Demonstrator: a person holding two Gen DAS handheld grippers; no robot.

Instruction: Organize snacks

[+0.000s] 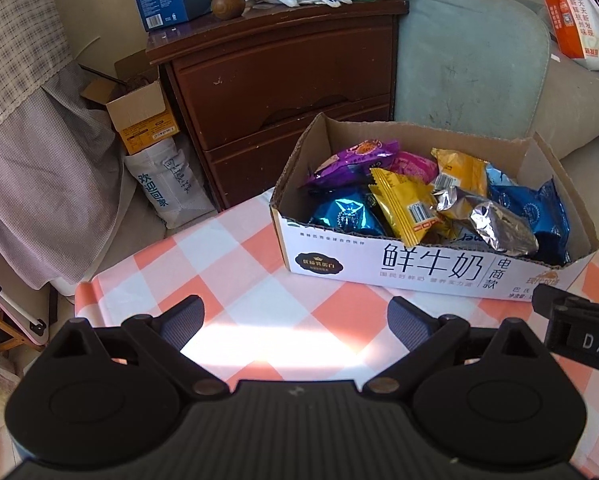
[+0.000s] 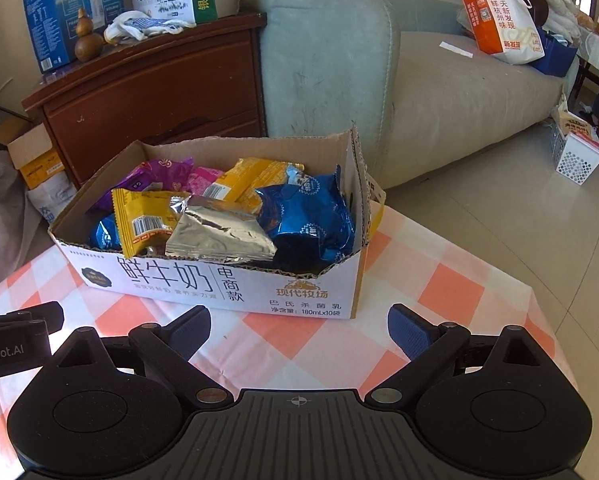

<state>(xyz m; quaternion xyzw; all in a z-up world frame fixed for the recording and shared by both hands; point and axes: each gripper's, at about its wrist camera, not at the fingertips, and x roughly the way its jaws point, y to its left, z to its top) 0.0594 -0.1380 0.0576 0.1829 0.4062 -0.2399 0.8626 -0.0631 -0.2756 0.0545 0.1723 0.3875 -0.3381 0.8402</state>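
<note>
Two hand-held grippers hang side by side over the near part of the orange-and-white checked tablecloth point(image 2: 451, 292), the left gripper point(image 1: 295, 320) and the right gripper point(image 2: 299, 332) both with fingers spread wide and nothing between them. Judging by that, neither is at work on a packet; they sit back from the cut-down white cardboard milk carton box point(image 2: 235, 284), perhaps because nothing loose lies on the cloth to be gathered. The box stands toward the far edge of the table, just in front of a dark brown wooden cabinet point(image 1: 283, 76) and a pale grey-green sofa point(image 2: 439, 92). All the snacks visible are inside it, heaped loosely rather than lined up: a crinkled silver foil packet point(image 2: 219, 236) lying on top, a yellow packet with a barcode point(image 2: 147, 216) propped beside it, glossy blue bags point(image 2: 311, 212) bulging at the right end, and purple packets point(image 1: 351, 160) toward the back. The sorting looks largely done.
</note>
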